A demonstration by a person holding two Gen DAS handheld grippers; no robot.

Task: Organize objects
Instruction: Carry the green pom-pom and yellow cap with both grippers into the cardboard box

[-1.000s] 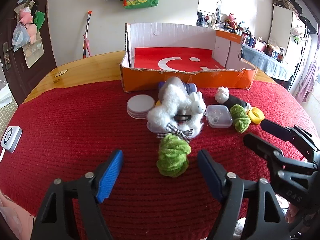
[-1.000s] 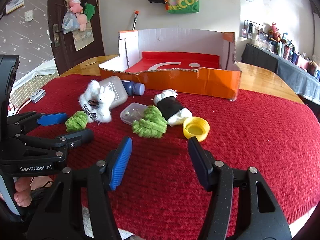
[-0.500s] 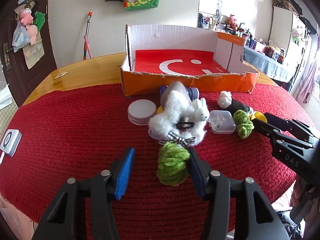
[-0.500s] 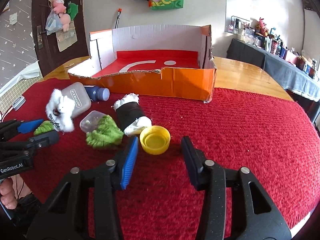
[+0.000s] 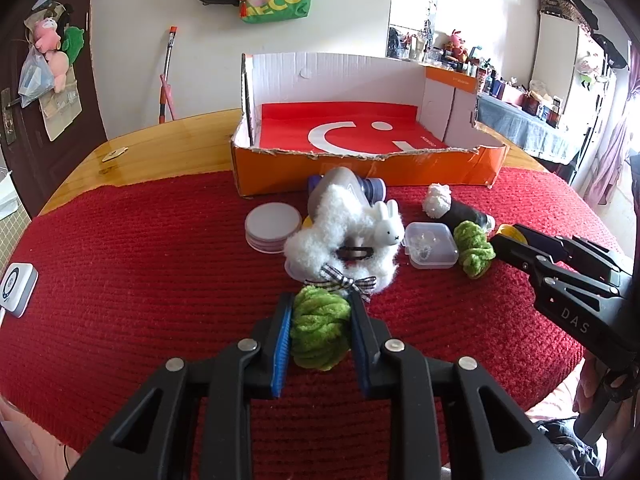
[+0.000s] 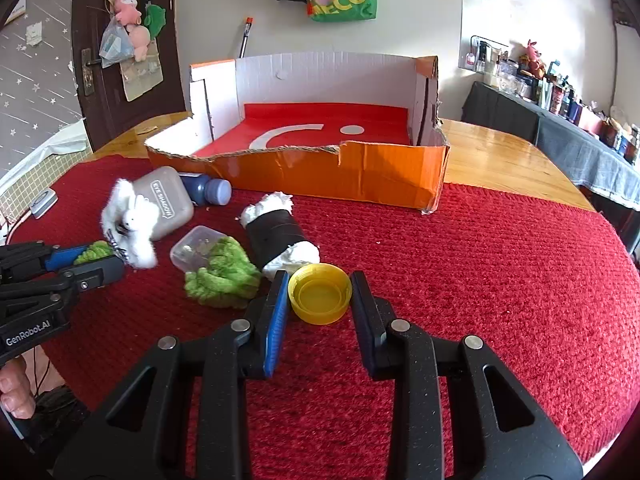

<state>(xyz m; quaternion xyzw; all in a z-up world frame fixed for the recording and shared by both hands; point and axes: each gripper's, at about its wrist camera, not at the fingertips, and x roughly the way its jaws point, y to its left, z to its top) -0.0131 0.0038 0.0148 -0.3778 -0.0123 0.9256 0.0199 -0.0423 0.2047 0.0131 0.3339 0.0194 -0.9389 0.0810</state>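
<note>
Gripping two things at once | left gripper (image 5: 320,320) pinches the green fuzzy yarn bundle (image 5: 319,330) near the front edge of the red knitted cloth (image 5: 140,280) | right gripper (image 6: 320,294) is closed on the yellow plastic cap (image 6: 320,293) at mid-cloth | next, probably: lift both and carry them over the torn front wall into the orange cardboard box (image 6: 360,176) at the far edge.

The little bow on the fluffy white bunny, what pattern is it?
The bow is black-and-white gingham check, seen best in the left wrist view.
</note>
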